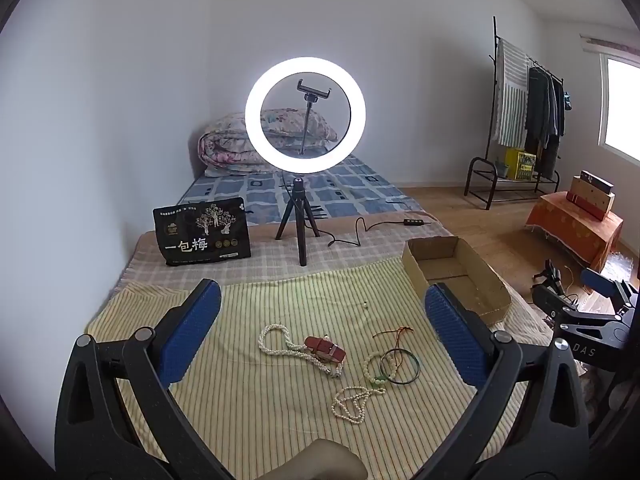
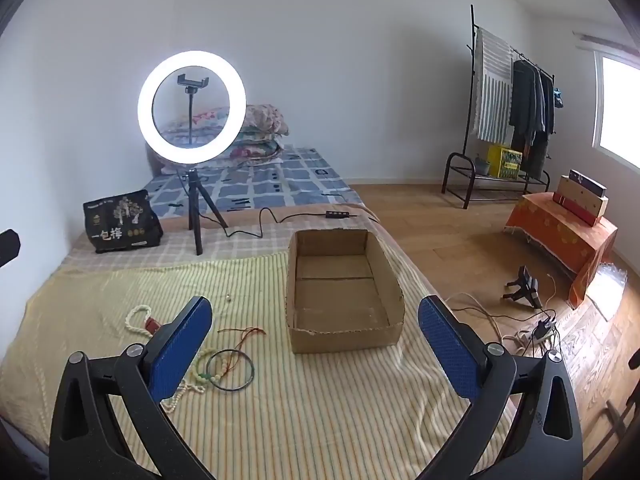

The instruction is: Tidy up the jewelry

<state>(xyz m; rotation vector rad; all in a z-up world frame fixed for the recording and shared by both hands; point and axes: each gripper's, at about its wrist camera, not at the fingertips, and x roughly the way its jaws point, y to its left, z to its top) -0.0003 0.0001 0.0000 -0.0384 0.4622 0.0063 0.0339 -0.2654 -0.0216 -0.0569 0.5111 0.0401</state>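
Jewelry lies on a striped yellow cloth (image 1: 256, 408): a white bead necklace (image 1: 280, 350), a red leather band (image 1: 326, 350), a dark thin bangle (image 1: 400, 366), a green-and-white bead bracelet (image 1: 374, 374), a second pearl strand (image 1: 352, 402) and a red cord (image 1: 394, 332). My left gripper (image 1: 322, 320) is open and empty above them. My right gripper (image 2: 314, 330) is open and empty, in front of an empty cardboard box (image 2: 344, 330). The bangle (image 2: 231, 370) and red cord (image 2: 244, 334) show left of the box. The right gripper also shows in the left wrist view (image 1: 600, 308).
A lit ring light on a tripod (image 1: 305, 116) stands behind the cloth, its cable (image 1: 372, 226) trailing right. A black snack bag (image 1: 202, 232) stands at the back left. A tiny loose bead (image 1: 365, 303) lies on the cloth. Cables and a power strip (image 2: 544, 328) lie on the floor, right.
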